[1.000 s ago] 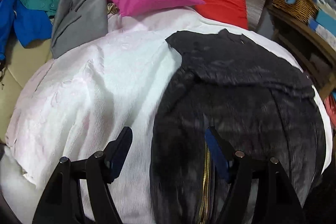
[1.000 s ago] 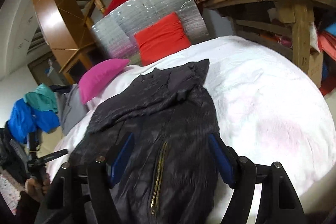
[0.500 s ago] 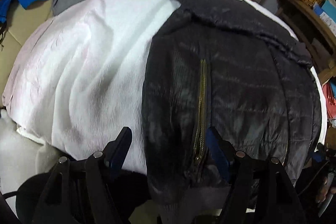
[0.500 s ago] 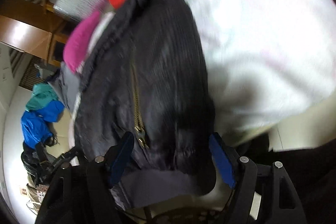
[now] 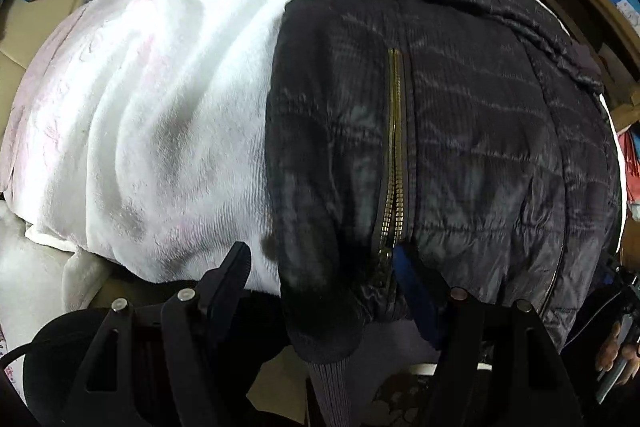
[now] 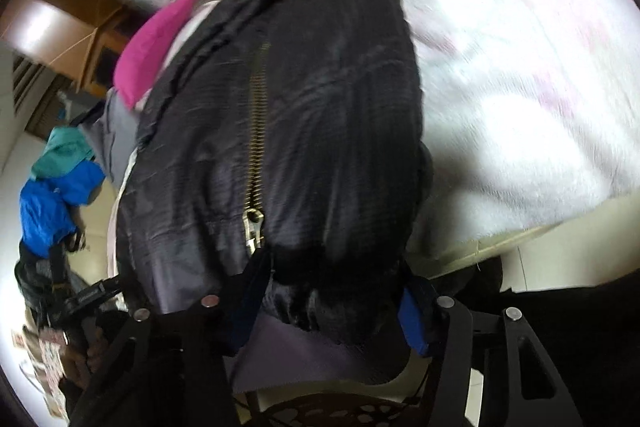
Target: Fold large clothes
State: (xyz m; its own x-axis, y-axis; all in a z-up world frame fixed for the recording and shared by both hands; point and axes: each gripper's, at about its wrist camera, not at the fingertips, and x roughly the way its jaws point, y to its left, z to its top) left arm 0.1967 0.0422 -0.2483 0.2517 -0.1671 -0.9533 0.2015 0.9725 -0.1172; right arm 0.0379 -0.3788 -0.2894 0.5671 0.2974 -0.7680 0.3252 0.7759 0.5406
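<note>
While angled steeply down, both grippers (image 5: 322, 267) (image 6: 334, 289) at jacket (image 5: 460, 131) hem.

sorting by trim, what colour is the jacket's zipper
Gold, brassy teeth on the black jacket; the zipper shows best in the left wrist view.

both views heavy fisheye, dark vignetted corners. left wrist sharp, even indoor light, soft shadows on white blanket (image 5: 160, 107). right wrist motion-blurred, blanket blown out, black jacket (image 6: 300, 107) underexposed, glare on floor at left.
</note>
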